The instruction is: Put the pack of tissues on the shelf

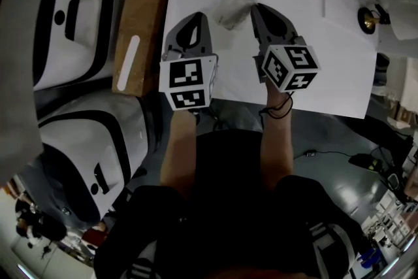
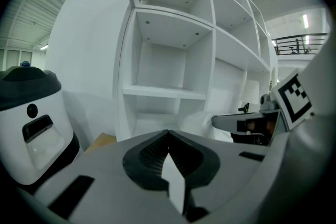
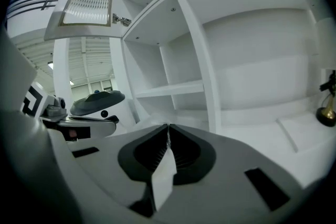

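the pack of tissues (image 1: 232, 11) hangs in the air before the white shelf unit (image 2: 163, 93), just off its open compartments. a soft, crumpled white bundle, its long axis runs sideways from the right gripper (image 1: 260, 10) towards the left gripper (image 1: 196, 17); which end leads cannot be told. the right gripper's jaws are pressed together on the pack's near edge. the left gripper's jaws are together with nothing between them. a wooden board (image 1: 147, 16) and two white-and-black machines (image 1: 72, 29) stand left of the shelf; a small brass object (image 1: 366, 19) sits at right.

Open shelf bay (image 2: 163, 68) ahead; white machine (image 2: 29, 123) leftward.
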A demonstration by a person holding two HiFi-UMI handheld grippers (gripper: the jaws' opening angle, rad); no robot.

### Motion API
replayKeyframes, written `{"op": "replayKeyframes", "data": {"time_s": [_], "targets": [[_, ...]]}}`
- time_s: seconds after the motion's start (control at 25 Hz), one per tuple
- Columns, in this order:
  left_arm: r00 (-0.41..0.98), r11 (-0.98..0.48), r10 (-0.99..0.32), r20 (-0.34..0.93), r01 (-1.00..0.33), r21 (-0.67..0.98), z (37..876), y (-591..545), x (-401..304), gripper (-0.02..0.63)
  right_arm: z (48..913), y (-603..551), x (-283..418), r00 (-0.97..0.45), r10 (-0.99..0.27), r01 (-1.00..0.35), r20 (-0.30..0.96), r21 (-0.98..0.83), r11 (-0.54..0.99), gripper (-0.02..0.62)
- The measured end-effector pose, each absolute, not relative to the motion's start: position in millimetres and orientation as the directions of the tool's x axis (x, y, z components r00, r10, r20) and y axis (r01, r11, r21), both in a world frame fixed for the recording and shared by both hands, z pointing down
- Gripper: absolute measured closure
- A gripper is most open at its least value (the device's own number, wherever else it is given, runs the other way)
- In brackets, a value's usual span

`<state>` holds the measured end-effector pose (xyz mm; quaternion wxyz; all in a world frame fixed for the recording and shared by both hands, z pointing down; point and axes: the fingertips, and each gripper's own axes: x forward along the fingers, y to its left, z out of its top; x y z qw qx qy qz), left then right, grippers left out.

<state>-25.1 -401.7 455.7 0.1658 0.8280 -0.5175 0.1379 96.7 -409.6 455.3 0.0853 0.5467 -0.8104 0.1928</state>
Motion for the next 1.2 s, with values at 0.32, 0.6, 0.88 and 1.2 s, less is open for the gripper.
{"op": "replayKeyframes", "data": {"time_s": [0.32,0.6,0.88,1.2], "targets": [[0.444,-0.428,-0.792,0.419,-0.893,0.136,467.2,-416.1,-14.6,0.596,480.9,-430.3,95.4,-0.375,-0.856,-0.92,0.357,-0.259,0.295,0.571],[0.407,-0.393,-0.799,0.443,-0.911,0.129,478.7,-428.6,-27.0,0.596,493.0,-448.1,89.6,-0.329,-0.865,-0.943,0.38,-0.178,0.281,0.571],[0.385,-0.366,-0.803,0.455,-0.921,0.133,487.9,-435.6,-36.2,0.595,504.2,-465.1,83.4,-0.302,-0.882,-0.951,0.362,-0.181,0.251,0.571],[0.361,-0.336,-0.806,0.47,-0.931,0.14,498.0,-447.4,-48.8,0.596,516.1,-488.2,77.7,-0.266,-0.897,-0.961,0.353,-0.175,0.216,0.571]]}}
